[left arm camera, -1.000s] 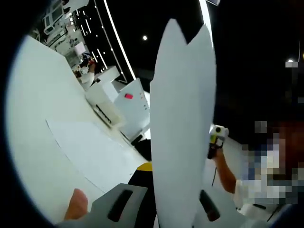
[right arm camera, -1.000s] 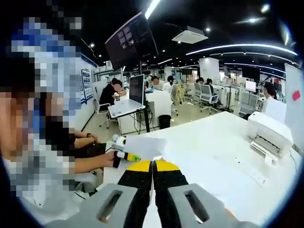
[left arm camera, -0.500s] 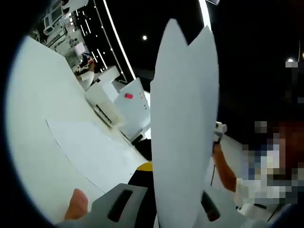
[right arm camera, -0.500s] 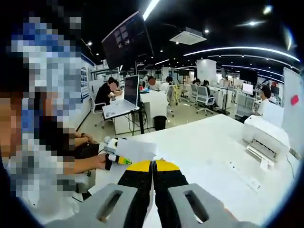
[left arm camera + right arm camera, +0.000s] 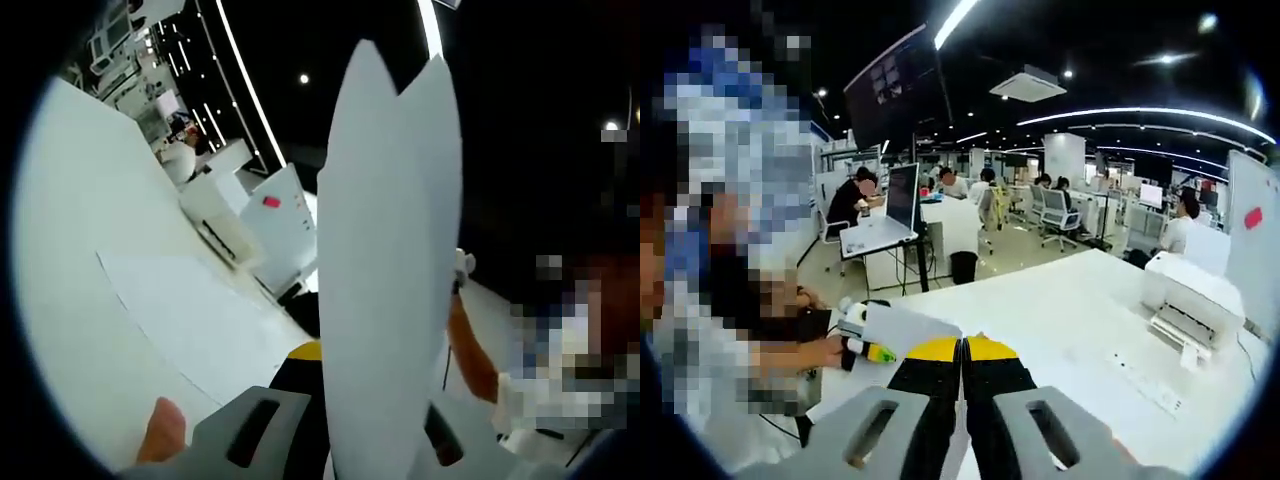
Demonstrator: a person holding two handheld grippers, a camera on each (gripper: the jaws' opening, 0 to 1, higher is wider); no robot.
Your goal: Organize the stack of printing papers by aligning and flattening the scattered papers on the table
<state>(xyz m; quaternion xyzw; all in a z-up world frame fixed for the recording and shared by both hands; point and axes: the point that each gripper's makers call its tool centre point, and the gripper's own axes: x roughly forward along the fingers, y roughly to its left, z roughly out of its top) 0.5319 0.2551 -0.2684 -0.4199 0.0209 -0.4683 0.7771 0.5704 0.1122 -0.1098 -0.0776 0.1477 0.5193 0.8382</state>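
A stack of white papers [image 5: 385, 270] stands upright out of my left gripper [image 5: 322, 362], which is shut on its lower edge. The stack hides the right-hand jaw. My right gripper [image 5: 461, 264] peeks out behind the stack's far edge, with a person's hand and forearm below it. In the right gripper view my right gripper [image 5: 962, 347] has its yellow-tipped jaws pressed together. The papers [image 5: 908, 329] run from those tips to my left gripper [image 5: 862, 336] in the person's hand. One loose sheet [image 5: 190, 320] lies flat on the white table [image 5: 80, 200].
A white printer [image 5: 1195, 295] sits on the table [image 5: 1060, 310] at the far right, also seen as the printer [image 5: 225, 215]. An upright white panel with a pink sticker [image 5: 280, 215] stands behind it. A thumb [image 5: 160, 430] rests beside my left gripper's body. Office desks and people fill the background.
In the left gripper view my right gripper has slid further behind the papers' edge. In the right gripper view my left gripper and the papers have drifted left and slightly down.
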